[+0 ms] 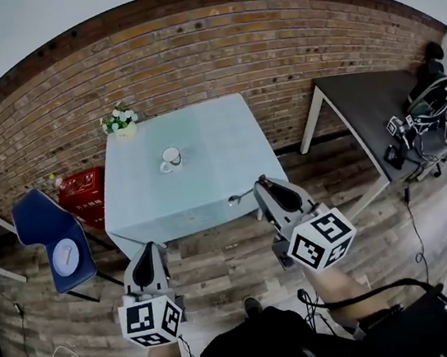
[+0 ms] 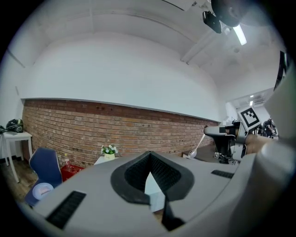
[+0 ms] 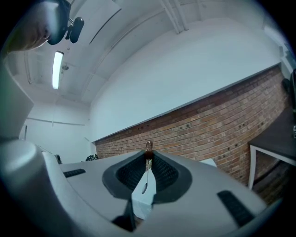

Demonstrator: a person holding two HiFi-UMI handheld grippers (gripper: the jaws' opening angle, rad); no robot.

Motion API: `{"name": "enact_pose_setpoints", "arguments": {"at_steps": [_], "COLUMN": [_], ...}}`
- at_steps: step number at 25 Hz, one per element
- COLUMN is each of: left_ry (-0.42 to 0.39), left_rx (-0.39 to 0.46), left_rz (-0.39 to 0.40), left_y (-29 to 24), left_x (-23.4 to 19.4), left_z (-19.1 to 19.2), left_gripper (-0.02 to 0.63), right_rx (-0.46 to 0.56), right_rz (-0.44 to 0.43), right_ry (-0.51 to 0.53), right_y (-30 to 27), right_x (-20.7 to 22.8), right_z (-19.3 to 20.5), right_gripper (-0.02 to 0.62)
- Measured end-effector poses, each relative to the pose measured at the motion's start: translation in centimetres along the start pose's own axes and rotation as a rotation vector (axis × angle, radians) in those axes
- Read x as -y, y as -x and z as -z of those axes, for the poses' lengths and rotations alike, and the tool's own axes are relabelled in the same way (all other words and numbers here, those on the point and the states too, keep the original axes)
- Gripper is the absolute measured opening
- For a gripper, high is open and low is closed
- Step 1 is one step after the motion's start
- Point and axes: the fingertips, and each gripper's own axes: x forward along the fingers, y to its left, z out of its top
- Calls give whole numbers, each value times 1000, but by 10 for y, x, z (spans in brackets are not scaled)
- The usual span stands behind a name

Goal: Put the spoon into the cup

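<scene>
Person: a dark-clothed lap and two forearms at the bottom of the head view, one gripper in each hand.
Left gripper (image 1: 145, 250): nearest to the person, over the wood floor (image 1: 219, 257), short of the table; its jaws are pressed together at the tips with nothing between them.
Right gripper (image 1: 260, 183): further out, at the table's near right corner; its jaws pinch the spoon's handle.
Spoon (image 1: 241, 196): sticks out leftward from the right gripper's tips, bowl end seen against the table's near edge, well apart from the cup.
Table (image 1: 220, 157): covered in a pale blue cloth.
Cup (image 1: 171, 156): white, standing on the table's left half, about mid-depth.
Flowers (image 1: 120, 121): a small pot at the table's far left corner.
Blue chair (image 1: 43, 225): left of the table, a round pale plate (image 1: 66, 257) on its seat.
Red crate (image 1: 82, 190): between chair and table.
Dark table (image 1: 362, 103): to the right, with gear on it.
Brick wall (image 1: 204, 51): behind everything.
</scene>
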Motion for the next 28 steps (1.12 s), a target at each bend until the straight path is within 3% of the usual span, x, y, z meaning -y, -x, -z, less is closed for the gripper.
{"name": "enact_pose_setpoints", "arguments": {"at_steps": [8, 14, 28], "left_ry": [-15, 0, 28], "left_rx": [-15, -13, 9], "left_rz": [0, -15, 34], "left_y": [-29, -50, -130], "left_x": [20, -1, -71], "left_z": [5, 10, 1], "left_gripper": [9, 9, 9], "right_rx": [-11, -23, -17], "right_rz": [-23, -28, 6], "right_ry": [-17, -11, 15], "right_y": [-23, -51, -146], "right_x": [30, 36, 42], "right_z": [-1, 3, -1], "right_gripper": [49, 49, 48]}}
